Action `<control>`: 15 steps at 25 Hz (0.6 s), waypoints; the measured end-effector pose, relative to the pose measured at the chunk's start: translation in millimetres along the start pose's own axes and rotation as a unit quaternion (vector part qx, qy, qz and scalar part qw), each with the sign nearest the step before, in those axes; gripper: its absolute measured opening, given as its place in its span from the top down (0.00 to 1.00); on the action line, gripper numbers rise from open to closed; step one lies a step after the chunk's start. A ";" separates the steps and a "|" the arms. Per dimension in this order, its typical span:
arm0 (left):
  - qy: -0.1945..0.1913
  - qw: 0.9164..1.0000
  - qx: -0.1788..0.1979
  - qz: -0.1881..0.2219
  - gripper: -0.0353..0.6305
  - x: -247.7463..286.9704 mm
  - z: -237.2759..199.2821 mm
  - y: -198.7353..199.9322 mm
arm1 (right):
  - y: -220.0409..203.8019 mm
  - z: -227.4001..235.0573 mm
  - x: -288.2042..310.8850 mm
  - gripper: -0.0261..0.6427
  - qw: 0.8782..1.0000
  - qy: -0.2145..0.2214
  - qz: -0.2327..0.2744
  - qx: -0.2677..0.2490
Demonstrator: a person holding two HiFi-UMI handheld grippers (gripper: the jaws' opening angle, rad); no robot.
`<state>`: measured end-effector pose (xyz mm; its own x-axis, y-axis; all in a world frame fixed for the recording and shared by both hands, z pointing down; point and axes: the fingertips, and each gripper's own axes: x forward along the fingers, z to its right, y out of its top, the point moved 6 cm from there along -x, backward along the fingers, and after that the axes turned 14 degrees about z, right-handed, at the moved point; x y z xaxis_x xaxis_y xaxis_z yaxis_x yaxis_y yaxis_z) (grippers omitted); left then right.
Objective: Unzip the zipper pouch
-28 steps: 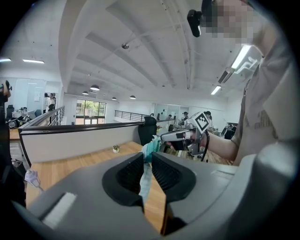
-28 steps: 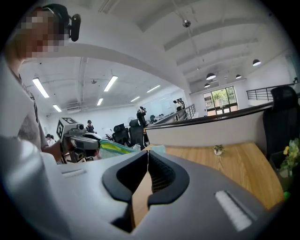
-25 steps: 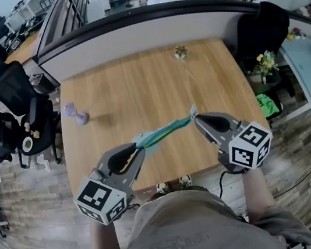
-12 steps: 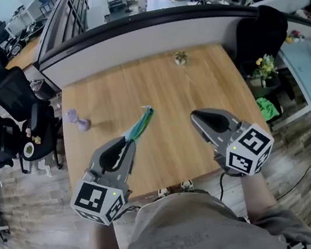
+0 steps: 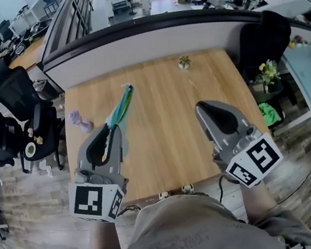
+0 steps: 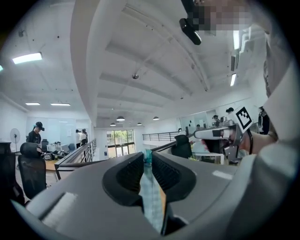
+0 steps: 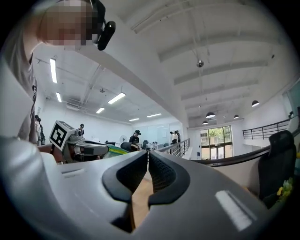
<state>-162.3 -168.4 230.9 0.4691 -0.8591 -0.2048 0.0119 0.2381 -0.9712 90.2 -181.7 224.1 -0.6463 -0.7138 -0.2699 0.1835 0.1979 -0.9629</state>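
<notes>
The zipper pouch (image 5: 120, 106) is a slim teal and green strip. It sticks out forward from my left gripper (image 5: 112, 128), which is shut on its near end and holds it above the wooden table (image 5: 156, 91). In the left gripper view the pouch (image 6: 151, 187) is pinched edge-on between the two pads. My right gripper (image 5: 200, 107) is shut with nothing in it, well to the right of the pouch. The right gripper view shows its pads (image 7: 157, 171) closed on each other, with the left gripper (image 7: 79, 147) and the pouch (image 7: 115, 150) off to the left.
A small purple object (image 5: 78, 121) lies on the table's left side. A tiny plant (image 5: 184, 62) stands near the far edge. Black office chairs (image 5: 14, 91) crowd the left of the table, another dark chair (image 5: 261, 32) and flowers (image 5: 267, 67) stand on the right.
The pouch was stretched between both grippers. The right gripper has let go of its end, and the left gripper has swung the pouch to the left and forward.
</notes>
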 end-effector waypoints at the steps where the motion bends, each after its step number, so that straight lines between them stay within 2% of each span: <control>1: 0.010 1.000 0.004 0.007 0.87 0.6 -3.5 2.7 | 3.6 1.4 -0.2 0.93 1.000 -0.006 0.009 0.001; 7: 0.053 0.997 0.037 0.037 0.87 1.6 -9.3 10.8 | 9.6 8.9 -3.7 0.93 0.999 -0.035 0.029 0.004; 11: 0.064 0.997 0.036 0.024 0.87 -2.1 -10.9 1.1 | 2.6 12.3 -5.4 0.94 0.999 -0.044 0.025 0.010; 15: 0.073 0.997 0.032 0.004 0.87 -8.4 -11.3 -16.5 | -15.7 16.5 -8.7 0.94 0.999 -0.053 -0.005 0.012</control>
<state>-176.4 -170.3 247.3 0.3356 -0.9128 -0.2327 0.0664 0.2693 -0.9608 105.2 -189.7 241.6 -0.5667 -0.7827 -0.2573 0.1964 0.1750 -0.9648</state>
